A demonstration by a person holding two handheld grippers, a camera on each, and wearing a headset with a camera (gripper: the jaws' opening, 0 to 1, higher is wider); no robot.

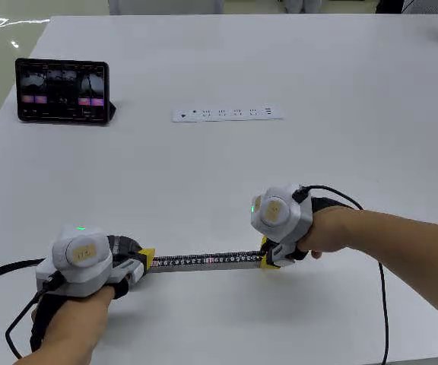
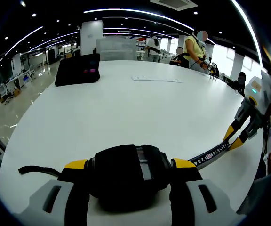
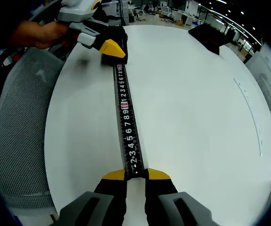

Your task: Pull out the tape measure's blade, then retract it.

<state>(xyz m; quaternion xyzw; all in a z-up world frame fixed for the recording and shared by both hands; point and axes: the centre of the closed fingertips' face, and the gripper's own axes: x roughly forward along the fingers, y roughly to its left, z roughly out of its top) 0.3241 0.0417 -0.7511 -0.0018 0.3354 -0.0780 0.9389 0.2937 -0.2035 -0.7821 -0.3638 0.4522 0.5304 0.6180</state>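
My right gripper (image 3: 135, 174) has its yellow-tipped jaws pressed onto the free end of the narrow dark blade (image 3: 126, 117) with white numerals, pinching it at the lowest numbers. My left gripper (image 2: 131, 165) holds its jaws apart only as wide as the chunky black plastic tape measure case (image 2: 126, 181), which they clamp from both sides.

The case sits on the broad white table (image 1: 295, 91) at the near left. The blade runs flat along the tabletop from the case to the right gripper, drawn out to a modest length. A black wrist strap (image 2: 36, 169) trails off the case's far side.

Further out, well clear of the work, a black tablet on a stand (image 1: 61, 91) stands at the far left and a flat white power strip (image 1: 226, 114) lies mid-table. A grey mesh chair back (image 3: 18, 141) sits just off the table edge.

I judge the pull-out step to be in hand, or close to done. Next I'd either draw the right gripper a little further away or walk it back toward the case. On the way back I'd keep the pinch, so the spring feeds the blade in slowly rather than snapping it. The left gripper must pin the case in place.
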